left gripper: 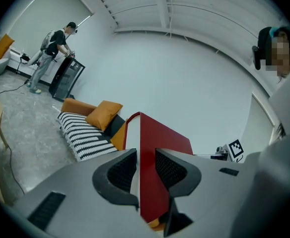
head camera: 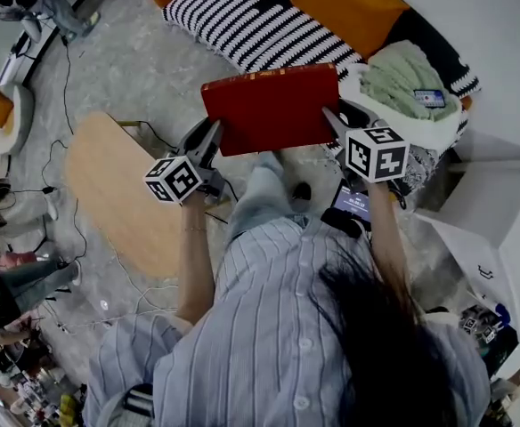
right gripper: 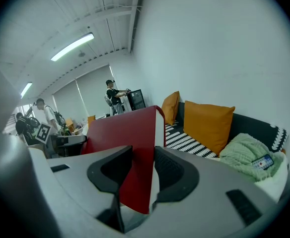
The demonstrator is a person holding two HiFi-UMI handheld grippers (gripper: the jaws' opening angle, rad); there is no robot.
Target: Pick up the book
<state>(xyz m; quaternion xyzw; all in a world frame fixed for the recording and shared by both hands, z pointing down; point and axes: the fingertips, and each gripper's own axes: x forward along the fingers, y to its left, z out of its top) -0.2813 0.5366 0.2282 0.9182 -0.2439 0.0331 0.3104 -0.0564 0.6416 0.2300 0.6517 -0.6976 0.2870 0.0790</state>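
A red hardcover book (head camera: 272,107) hangs in the air in front of the person, held flat between both grippers. My left gripper (head camera: 212,137) is shut on the book's left edge. My right gripper (head camera: 334,119) is shut on its right edge. In the left gripper view the red book (left gripper: 152,148) stands edge-on between the dark pads (left gripper: 123,171), its white page block showing. In the right gripper view the book (right gripper: 130,133) runs away to the left from the jaws, clamped between the pads (right gripper: 171,169).
Beyond the book lies a sofa (head camera: 251,25) with a black-and-white striped cover, orange cushions (head camera: 349,3) and a green blanket (head camera: 402,80) with a phone (head camera: 429,97) on it. A wooden round table (head camera: 122,189) is on the left, a white cabinet (head camera: 500,212) on the right. Cables cross the floor.
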